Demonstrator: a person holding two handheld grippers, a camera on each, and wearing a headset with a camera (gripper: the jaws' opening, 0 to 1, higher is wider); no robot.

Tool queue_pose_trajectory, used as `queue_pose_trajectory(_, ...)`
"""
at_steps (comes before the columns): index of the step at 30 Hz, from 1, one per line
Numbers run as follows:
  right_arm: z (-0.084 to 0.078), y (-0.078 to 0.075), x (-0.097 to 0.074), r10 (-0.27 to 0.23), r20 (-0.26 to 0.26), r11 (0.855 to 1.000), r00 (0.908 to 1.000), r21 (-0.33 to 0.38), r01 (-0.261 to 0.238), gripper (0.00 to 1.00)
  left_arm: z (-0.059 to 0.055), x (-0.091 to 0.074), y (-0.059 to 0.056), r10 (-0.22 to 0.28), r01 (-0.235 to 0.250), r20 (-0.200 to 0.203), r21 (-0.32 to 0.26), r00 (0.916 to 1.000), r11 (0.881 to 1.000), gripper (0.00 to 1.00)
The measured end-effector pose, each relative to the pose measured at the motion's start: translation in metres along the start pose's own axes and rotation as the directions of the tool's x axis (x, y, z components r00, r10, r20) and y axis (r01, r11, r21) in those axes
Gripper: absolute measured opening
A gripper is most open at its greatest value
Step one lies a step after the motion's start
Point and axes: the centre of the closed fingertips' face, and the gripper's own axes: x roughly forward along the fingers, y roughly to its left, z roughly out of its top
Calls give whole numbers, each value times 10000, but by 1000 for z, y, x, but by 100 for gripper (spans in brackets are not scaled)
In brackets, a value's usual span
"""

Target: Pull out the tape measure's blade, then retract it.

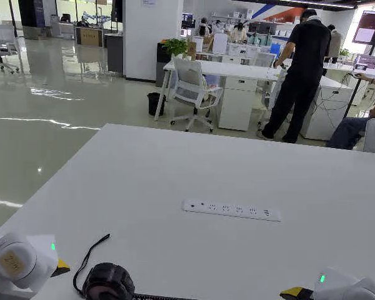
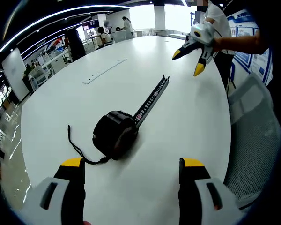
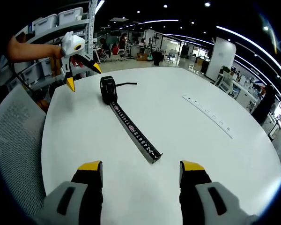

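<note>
1. The left gripper point(image 2: 132, 164) is hovering over the white table point(image 2: 192, 126) with its jaws spread wide, grasping nothing.
2. The right gripper point(image 3: 140, 166) is hanging released as well, with nothing between its jaws.
3. In the left gripper view, the tape measure point(image 2: 114, 133) is lying at 12 o'clock, just ahead of the jaws and apart from them. Its blade point(image 2: 152, 101) is running flat along the table toward 1 o'clock. Its black strap point(image 2: 76, 144) is trailing toward 9 o'clock.
4. In the right gripper view, the blade's end hook point(image 3: 155, 157) is lying at 12 o'clock near the jaws. The tape measure is sitting beyond it, toward 11 o'clock.
5. In the head view, a power strip point(image 1: 231, 210) is lying well apart, at 12 o'clock.
6. Judging by the extended blade, the pull-out is done and the retraction is the step in hand.
7. The next move is probably calling for the left gripper to steady the tape measure while the right gripper guides the end hook home. Whether a lock is holding the blade cannot be told.
</note>
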Motion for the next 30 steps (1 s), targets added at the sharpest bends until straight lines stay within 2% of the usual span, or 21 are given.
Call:
queue_pose_trajectory(5,3,5,-4,-227,115,9993,9997,287,224,72,5,-6,-3,395,-380,353,-444,9986,9983,82)
queue_pose_trajectory(7,3,7,-5,-354,139,9972,9993,660,344,75,8,-9,-6,559,-520,554,-702,9969,9962,83)
queue_pose_trajectory(11,5,12,-8,-553,229,9956,9982,774,534,78,9,-13,-12,808,-751,649,-872,9946,9934,86)
queue_pose_trajectory(16,9,17,-10,-762,373,9924,9964,995,722,82,13,-17,-12,1290,-1152,942,-1391,9872,9835,92)
queue_pose_trajectory(19,14,19,-12,-924,589,9879,9940,1304,841,84,15,-19,-15,1379,-1238,937,-1420,9860,9821,92)
queue_pose_trajectory(23,17,25,-13,-1051,614,9878,9926,1219,970,86,20,-20,-22,1498,-1299,1131,-1663,9822,9775,94)
queue_pose_trajectory(26,19,27,-14,-1190,755,9822,9900,1549,1063,86,21,-20,-25,1580,-1374,1120,-1728,9811,9753,94)
queue_pose_trajectory(30,20,30,-17,-1433,843,9745,9861,1858,1258,87,24,-21,-27,1809,-1530,1234,-2068,9757,9663,95)
